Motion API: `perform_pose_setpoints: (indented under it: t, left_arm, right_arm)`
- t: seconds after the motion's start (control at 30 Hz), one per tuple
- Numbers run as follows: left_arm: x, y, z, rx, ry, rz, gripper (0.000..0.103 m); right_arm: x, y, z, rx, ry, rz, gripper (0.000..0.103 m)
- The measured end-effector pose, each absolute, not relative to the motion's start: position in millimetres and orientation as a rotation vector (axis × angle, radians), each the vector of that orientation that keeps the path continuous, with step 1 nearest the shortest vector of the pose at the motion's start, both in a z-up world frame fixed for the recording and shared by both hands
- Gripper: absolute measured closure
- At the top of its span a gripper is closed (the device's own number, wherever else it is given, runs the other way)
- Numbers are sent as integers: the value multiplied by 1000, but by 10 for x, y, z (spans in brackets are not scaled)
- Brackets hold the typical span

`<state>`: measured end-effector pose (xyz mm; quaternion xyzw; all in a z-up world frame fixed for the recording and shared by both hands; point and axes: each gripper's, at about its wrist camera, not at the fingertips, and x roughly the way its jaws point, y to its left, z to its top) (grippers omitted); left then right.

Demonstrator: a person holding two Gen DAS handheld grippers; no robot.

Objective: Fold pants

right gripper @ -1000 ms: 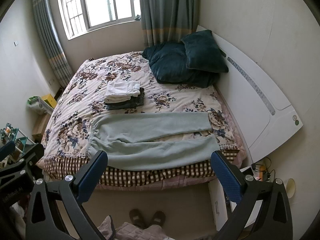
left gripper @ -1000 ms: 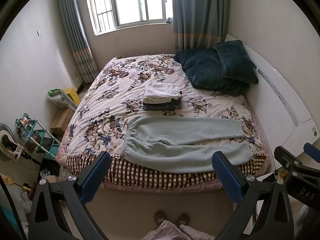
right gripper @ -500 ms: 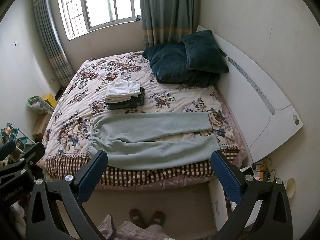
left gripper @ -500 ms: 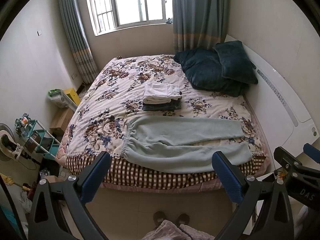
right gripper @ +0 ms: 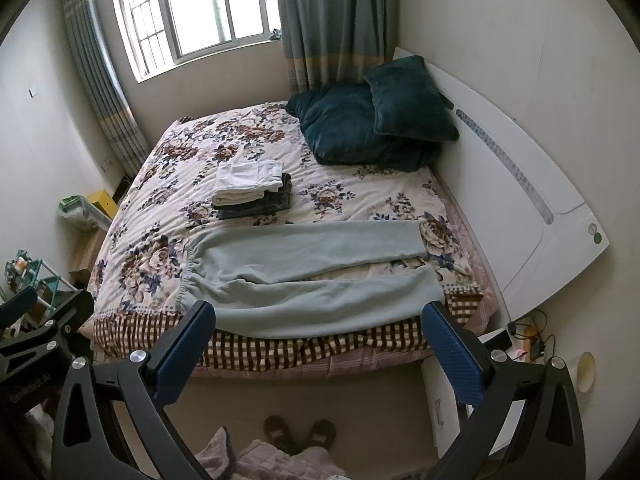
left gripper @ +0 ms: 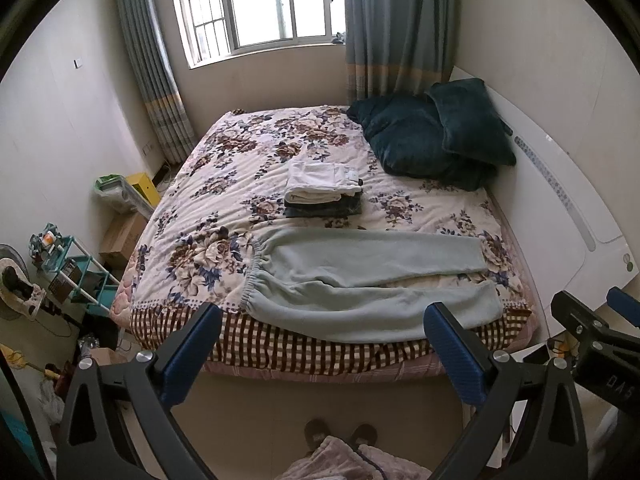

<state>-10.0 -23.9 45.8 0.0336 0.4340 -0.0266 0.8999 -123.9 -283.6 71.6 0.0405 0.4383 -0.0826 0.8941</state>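
Bedroom floor lies under both tools: the left gripper (left gripper: 320, 344) and right gripper (right gripper: 320, 340) gape apart, holding nothing. Beyond, pale green pants (left gripper: 360, 280) lie flat across mid-frame on the floral bed (left gripper: 248, 168).

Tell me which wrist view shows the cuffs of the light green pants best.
The right wrist view: both cuffs of the light green pants lie clear, apart from the gripper finger. In the left wrist view the pants show too, but the near cuff sits right beside the finger.
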Motion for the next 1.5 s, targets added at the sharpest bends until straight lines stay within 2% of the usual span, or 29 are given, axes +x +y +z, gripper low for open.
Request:
perform_pose_setpoints:
  t: [0.27, 0.67, 1.27, 1.5]
  left_arm:
    - [-58, -183, 364, 56, 888, -14, 0]
    - [851, -241, -425, 81, 946, 87, 0]
    - [3361, -634, -2000, 164, 1167, 10, 0]
    - [4319, -933, -3021, 351, 1234, -38, 0]
  right_arm:
    - [-1216, -2833, 694, 88, 908, -179, 0]
    - [-348, -2846, 185, 91, 950, -215, 0]
    - [2595, -3396, -1677, 133, 1162, -349, 0]
    - [3770, -3522, -2798, 32, 1256, -315, 0]
